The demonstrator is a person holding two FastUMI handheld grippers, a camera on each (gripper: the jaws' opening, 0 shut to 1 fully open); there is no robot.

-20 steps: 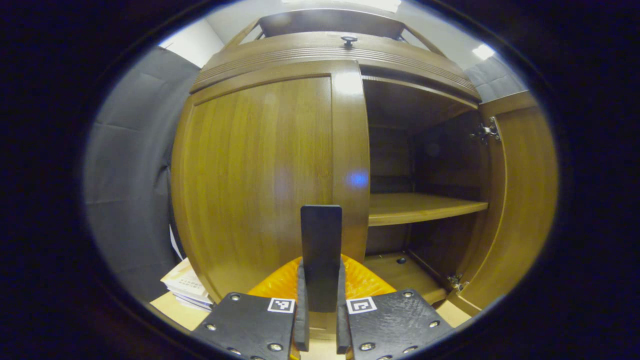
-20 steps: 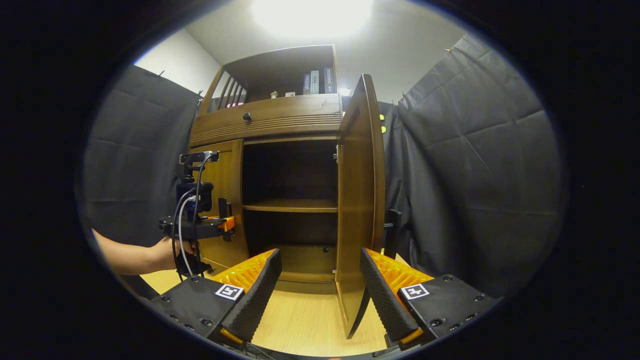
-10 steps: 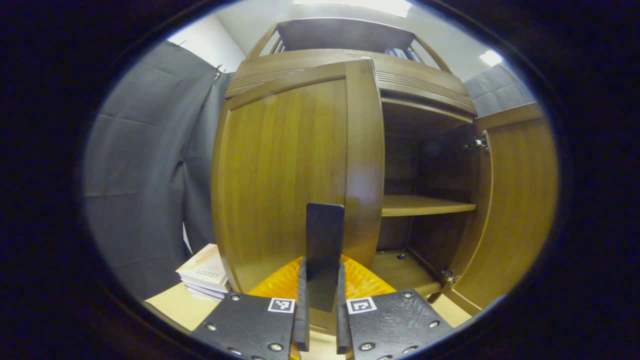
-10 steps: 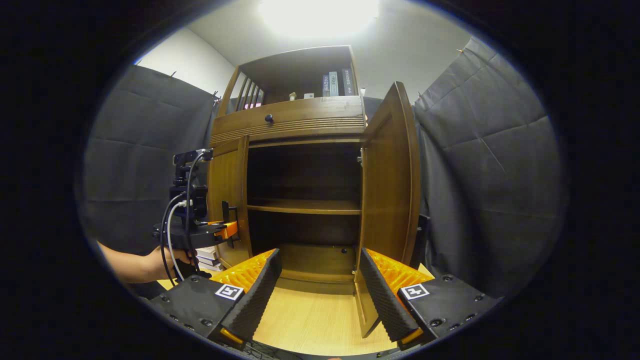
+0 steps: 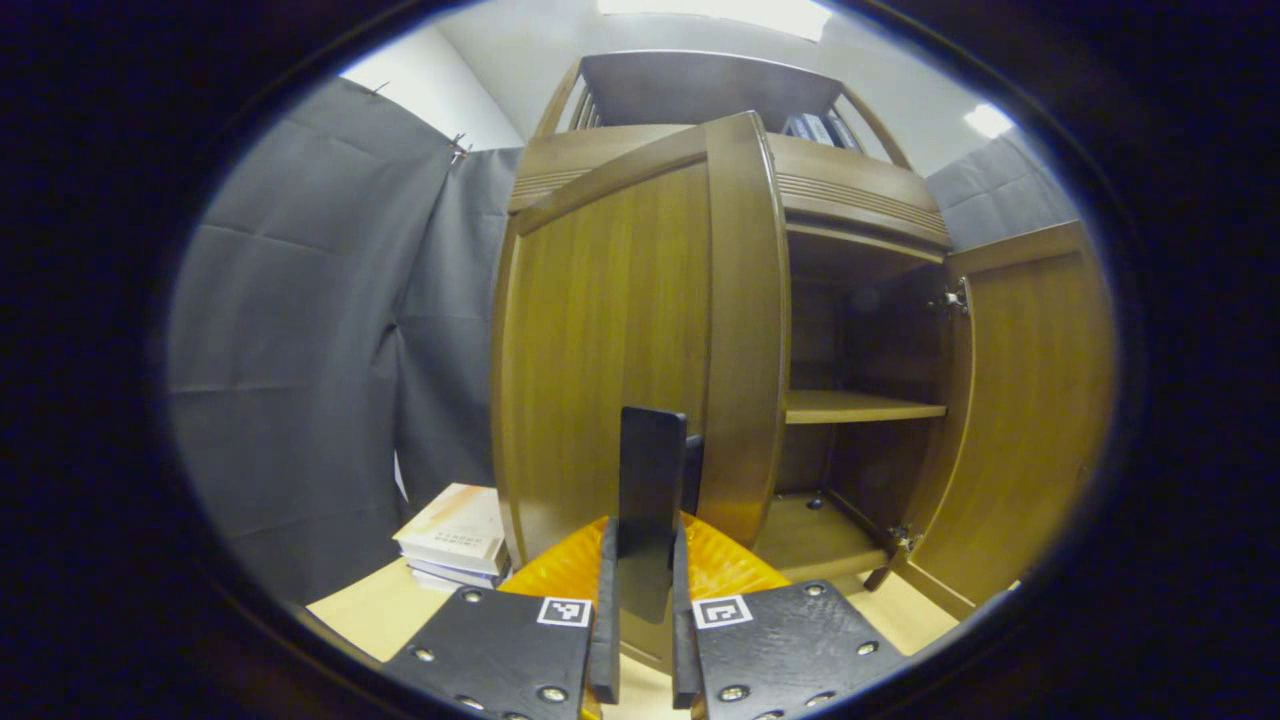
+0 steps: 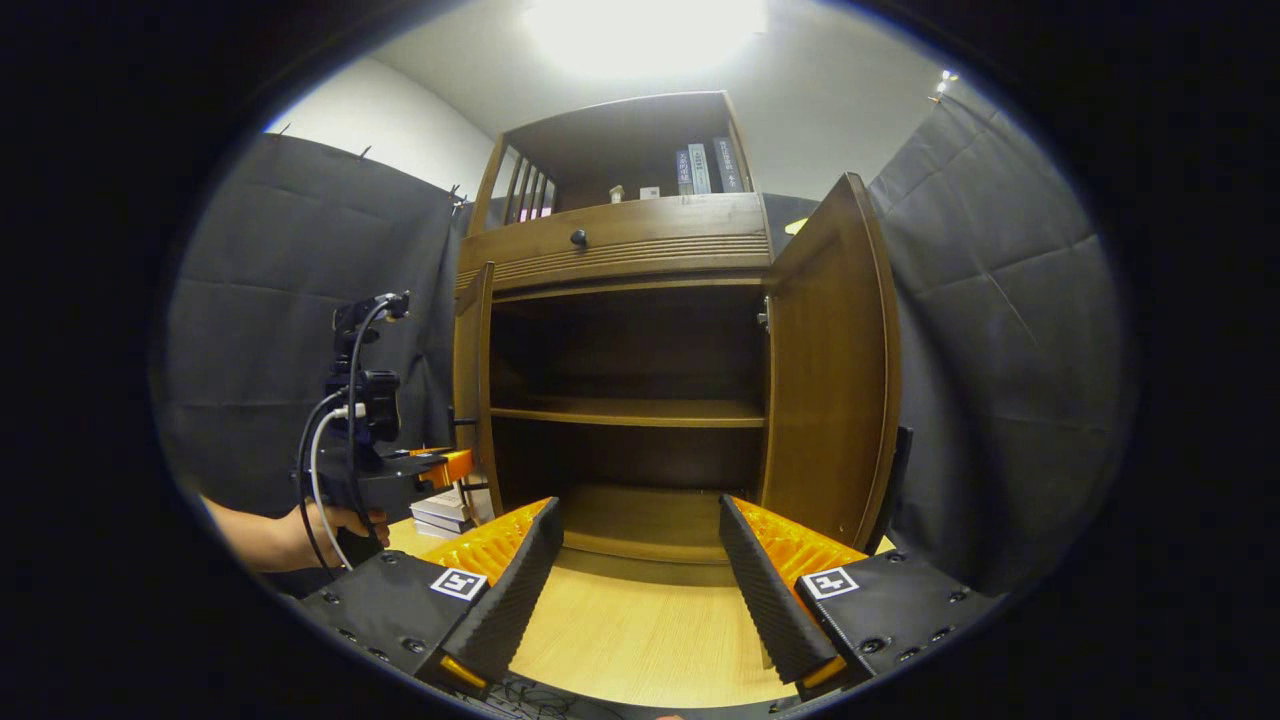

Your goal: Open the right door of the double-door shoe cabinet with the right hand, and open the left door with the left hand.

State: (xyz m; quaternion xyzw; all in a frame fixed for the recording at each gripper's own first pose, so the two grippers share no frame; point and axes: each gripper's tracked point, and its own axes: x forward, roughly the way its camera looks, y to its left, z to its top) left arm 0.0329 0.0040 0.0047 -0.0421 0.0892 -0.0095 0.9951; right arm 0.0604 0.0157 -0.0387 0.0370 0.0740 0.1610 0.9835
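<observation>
The wooden shoe cabinet [image 6: 620, 245] stands with both doors swung out. In the left gripper view my left gripper [image 5: 642, 532] is shut on the flat black handle [image 5: 650, 480] of the left door [image 5: 610, 330], which stands partly open. The right gripper view shows that same left gripper [image 6: 452, 466] at the left door [image 6: 470, 390], seen nearly edge-on, with a hand [image 6: 335, 520] holding it. My right gripper [image 6: 640, 510] is open and holds nothing. It faces the cabinet's inside, apart from the wide-open right door [image 6: 828, 370].
One shelf [image 6: 625, 412] spans the dark interior. A drawer with a knob [image 6: 578, 237] and an upper shelf with books [image 6: 702, 166] sit above the doors. A stack of books [image 5: 455, 535] lies on the light wooden floor [image 6: 640, 640] left of the cabinet.
The left door has swung further out with my left gripper on its handle. The right door has swung wider, and no longer stands between the right gripper's fingers.
</observation>
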